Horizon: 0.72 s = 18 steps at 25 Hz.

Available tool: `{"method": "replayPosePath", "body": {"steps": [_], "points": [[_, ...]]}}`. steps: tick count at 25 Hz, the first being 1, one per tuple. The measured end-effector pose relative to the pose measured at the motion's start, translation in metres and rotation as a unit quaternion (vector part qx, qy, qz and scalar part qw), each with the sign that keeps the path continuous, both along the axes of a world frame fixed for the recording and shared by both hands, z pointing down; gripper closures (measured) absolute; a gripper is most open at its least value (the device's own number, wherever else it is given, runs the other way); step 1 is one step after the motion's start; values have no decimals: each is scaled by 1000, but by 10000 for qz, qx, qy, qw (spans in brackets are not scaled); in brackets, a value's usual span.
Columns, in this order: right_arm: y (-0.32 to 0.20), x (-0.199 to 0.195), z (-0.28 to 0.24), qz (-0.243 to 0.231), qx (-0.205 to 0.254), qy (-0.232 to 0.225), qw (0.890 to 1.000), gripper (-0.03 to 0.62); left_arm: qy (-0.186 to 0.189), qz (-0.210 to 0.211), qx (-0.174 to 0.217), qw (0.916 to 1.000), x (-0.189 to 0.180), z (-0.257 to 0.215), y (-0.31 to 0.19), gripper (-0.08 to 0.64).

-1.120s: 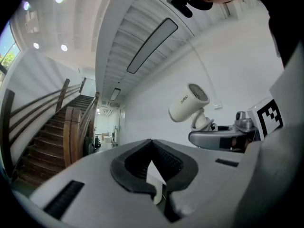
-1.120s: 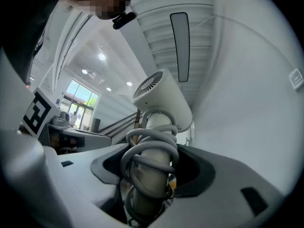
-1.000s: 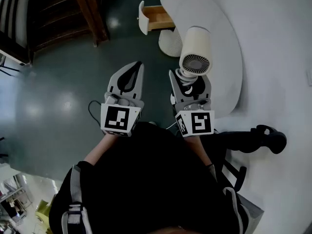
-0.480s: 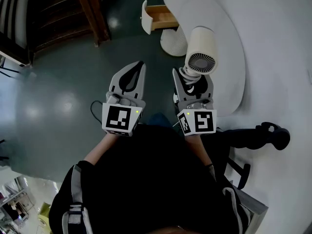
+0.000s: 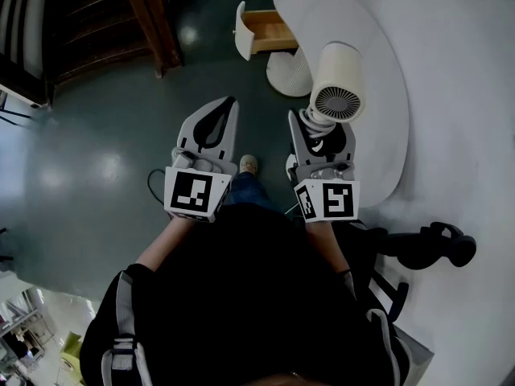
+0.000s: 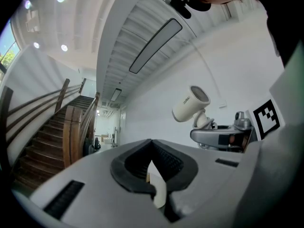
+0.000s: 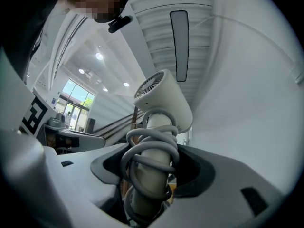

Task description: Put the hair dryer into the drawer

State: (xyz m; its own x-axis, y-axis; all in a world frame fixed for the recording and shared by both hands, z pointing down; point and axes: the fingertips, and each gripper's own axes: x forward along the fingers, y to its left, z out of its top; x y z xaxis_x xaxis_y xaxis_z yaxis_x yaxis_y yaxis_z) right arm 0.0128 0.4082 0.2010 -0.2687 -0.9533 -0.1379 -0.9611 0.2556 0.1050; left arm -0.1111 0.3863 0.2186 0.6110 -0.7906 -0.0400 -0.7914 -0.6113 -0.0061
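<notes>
A cream hair dryer [image 5: 336, 83] stands up out of my right gripper [image 5: 319, 135], which is shut on its cord-wrapped handle [image 7: 151, 172]. Its grilled head [image 7: 161, 99] rises above the jaws. The open wooden drawer [image 5: 264, 29] with a white front juts out from under the curved white table [image 5: 362, 30] at the top of the head view, some way beyond the dryer. My left gripper [image 5: 227, 107] hangs to the left of the right one, shut with nothing in it [image 6: 152, 148]. From the left gripper view the dryer [image 6: 191, 104] and the right gripper [image 6: 218, 137] show at the right.
The table's round white base [image 5: 286, 72] stands just below the drawer. A dark wooden stair post [image 5: 149, 14] rises at the upper left. A black object [image 5: 426, 244] lies at the right on the pale surface. A shoe [image 5: 249, 164] and a cable [image 5: 153, 185] show on the dark floor.
Both grippers and the dryer have shifted slightly toward the table, keeping their grip and spacing. A shoe has come into view between the two grippers.
</notes>
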Motion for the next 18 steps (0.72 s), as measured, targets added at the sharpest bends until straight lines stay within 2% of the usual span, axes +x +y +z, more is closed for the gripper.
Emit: {"method": "replayPosePath", "body": {"steps": [4,18], "points": [[-42,12,1,-67,-18,9,10000,304,-98,-58,-208,9997,13,5,-37,552],[-190,61,10,-509,-110,110,9986,304,-140,-331,-247,9990,63,11,-172,552]]}}
